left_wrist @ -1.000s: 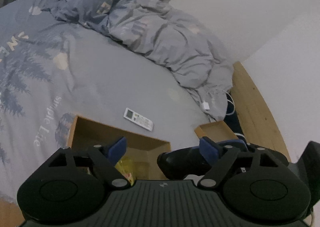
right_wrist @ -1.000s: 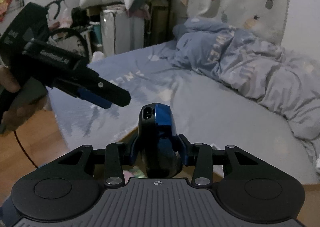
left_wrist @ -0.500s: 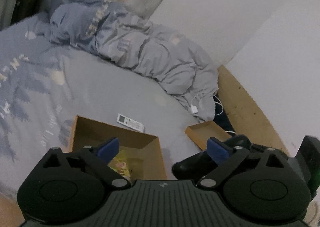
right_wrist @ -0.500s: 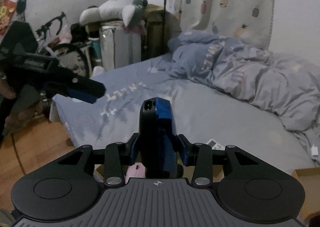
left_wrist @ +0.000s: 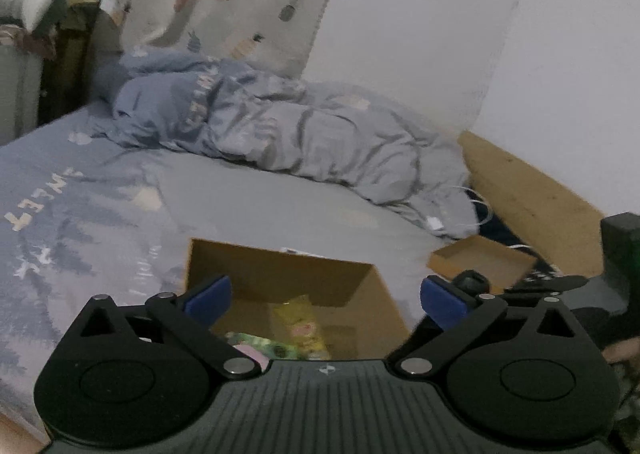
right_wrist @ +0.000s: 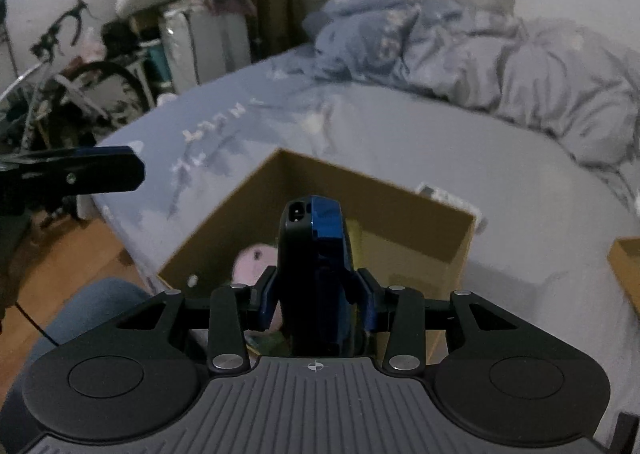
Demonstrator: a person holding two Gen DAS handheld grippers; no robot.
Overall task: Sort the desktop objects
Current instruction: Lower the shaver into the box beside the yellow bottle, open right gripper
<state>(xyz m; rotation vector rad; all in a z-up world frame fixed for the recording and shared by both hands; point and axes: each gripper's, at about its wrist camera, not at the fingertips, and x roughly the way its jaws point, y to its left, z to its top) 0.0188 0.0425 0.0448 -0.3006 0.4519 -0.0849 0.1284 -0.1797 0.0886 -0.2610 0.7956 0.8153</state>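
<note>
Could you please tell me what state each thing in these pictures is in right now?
left gripper: open wide, nothing between its fingers.
right gripper: shut on the dark blue-black device, held above the box.
large cardboard box: open on top, on the bed, with things inside.
yellow packet: lying inside the box.
small cardboard tray: open.
white remote: flat on the bed behind the box.
</note>
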